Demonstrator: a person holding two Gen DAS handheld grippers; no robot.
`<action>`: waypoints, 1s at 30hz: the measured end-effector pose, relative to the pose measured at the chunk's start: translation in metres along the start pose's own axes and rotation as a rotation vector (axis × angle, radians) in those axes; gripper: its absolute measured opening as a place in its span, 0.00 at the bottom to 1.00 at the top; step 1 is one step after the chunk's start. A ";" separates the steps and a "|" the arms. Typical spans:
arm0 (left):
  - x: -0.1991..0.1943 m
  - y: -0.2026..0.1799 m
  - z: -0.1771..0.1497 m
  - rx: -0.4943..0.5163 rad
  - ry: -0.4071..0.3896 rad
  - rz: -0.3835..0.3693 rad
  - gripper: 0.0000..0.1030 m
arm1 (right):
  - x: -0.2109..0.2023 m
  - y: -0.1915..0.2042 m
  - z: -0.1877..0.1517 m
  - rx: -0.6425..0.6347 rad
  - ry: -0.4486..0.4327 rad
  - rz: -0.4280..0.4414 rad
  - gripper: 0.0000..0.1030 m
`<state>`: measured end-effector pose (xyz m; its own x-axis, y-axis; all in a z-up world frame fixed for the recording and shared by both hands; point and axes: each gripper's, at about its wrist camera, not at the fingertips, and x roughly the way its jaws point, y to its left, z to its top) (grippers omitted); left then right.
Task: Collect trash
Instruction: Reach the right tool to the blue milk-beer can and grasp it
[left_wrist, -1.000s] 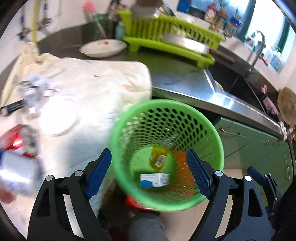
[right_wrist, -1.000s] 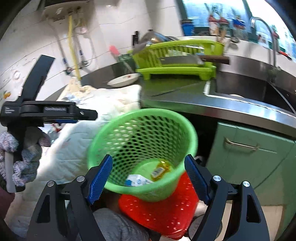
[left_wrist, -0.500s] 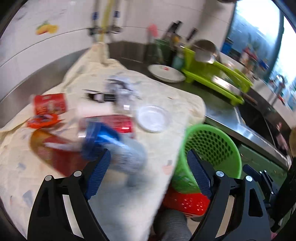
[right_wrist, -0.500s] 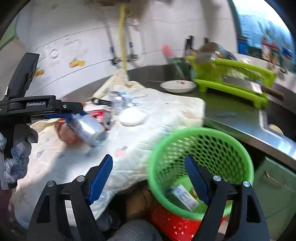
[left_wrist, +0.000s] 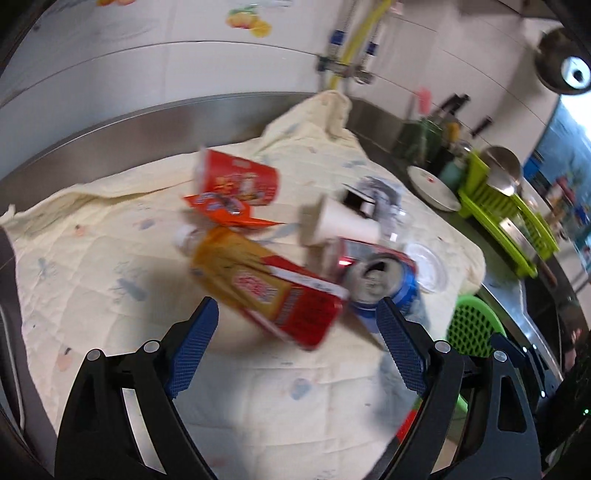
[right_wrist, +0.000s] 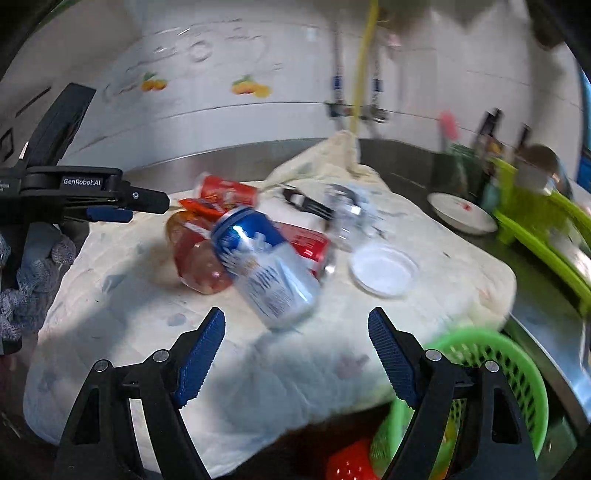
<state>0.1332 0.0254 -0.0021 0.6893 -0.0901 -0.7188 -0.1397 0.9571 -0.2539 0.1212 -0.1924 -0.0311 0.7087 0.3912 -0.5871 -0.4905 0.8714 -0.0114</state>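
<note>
Trash lies on a cream cloth (left_wrist: 92, 258) over the counter. A bottle with a red and yellow label (left_wrist: 266, 288) lies just ahead of my open, empty left gripper (left_wrist: 295, 332). A blue and silver can (right_wrist: 266, 266) lies on its side ahead of my open, empty right gripper (right_wrist: 295, 343); it also shows in the left wrist view (left_wrist: 384, 284). Behind are a white paper cup (left_wrist: 340, 221), a red packet (left_wrist: 236, 181), an orange wrapper (left_wrist: 225, 210), a clear lid (right_wrist: 382, 271) and crumpled foil (right_wrist: 347, 206). The green mesh basket (right_wrist: 513, 369) stands below the cloth's right edge.
A white plate (right_wrist: 461, 214) and a green dish rack (right_wrist: 546, 225) sit on the steel counter to the right. A red stool (right_wrist: 351, 461) is under the basket. Tiled wall with pipes (right_wrist: 358, 74) is behind. The left gripper's body (right_wrist: 85, 188) shows at far left.
Both grippers have swung left and up, away from the green basket, toward the trash on the cloth. The basket has gone from centre view to the lower right. Both grippers stay open.
</note>
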 end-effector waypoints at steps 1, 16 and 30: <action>0.000 0.008 0.001 -0.019 -0.001 0.010 0.84 | 0.005 0.003 0.003 -0.016 0.001 0.007 0.75; 0.020 0.051 0.006 -0.158 0.042 0.041 0.85 | 0.065 0.029 0.030 -0.150 0.045 0.050 0.75; 0.065 0.065 0.016 -0.368 0.125 -0.010 0.89 | 0.102 0.039 0.026 -0.263 0.043 -0.050 0.75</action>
<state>0.1804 0.0857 -0.0554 0.6031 -0.1533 -0.7828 -0.3949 0.7953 -0.4599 0.1873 -0.1105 -0.0700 0.7159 0.3319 -0.6142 -0.5744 0.7802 -0.2479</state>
